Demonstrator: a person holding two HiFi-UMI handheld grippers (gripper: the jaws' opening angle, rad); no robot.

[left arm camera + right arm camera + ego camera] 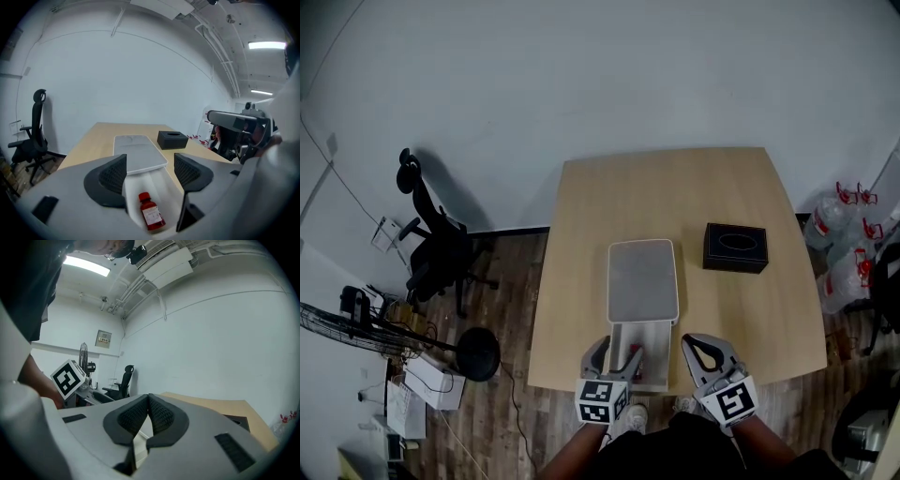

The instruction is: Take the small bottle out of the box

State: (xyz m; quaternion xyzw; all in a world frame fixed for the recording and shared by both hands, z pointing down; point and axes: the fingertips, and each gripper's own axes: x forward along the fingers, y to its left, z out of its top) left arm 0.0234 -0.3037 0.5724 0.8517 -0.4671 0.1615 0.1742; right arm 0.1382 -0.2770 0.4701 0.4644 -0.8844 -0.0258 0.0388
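The left gripper (149, 169) is released, its jaws wide apart over the open near end of the box (667, 354). The bottle (151, 213) lies there on its side, clear of both pads. Just right of the box, the right gripper (148, 409) is clenched on nothing. Farther on, the lid (643, 279) overlaps the box's far part. A black case (736, 247) sits beyond it on the table (609, 197).

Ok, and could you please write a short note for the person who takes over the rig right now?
Left hand-held gripper: open, over the box, gripping nothing.
Right hand-held gripper: shut, empty, beside the box.
Small bottle: lying in the box, below the left jaws. Lid: at the box's far end.
Done: box already open.
Left: grip the bottle, lift it out.
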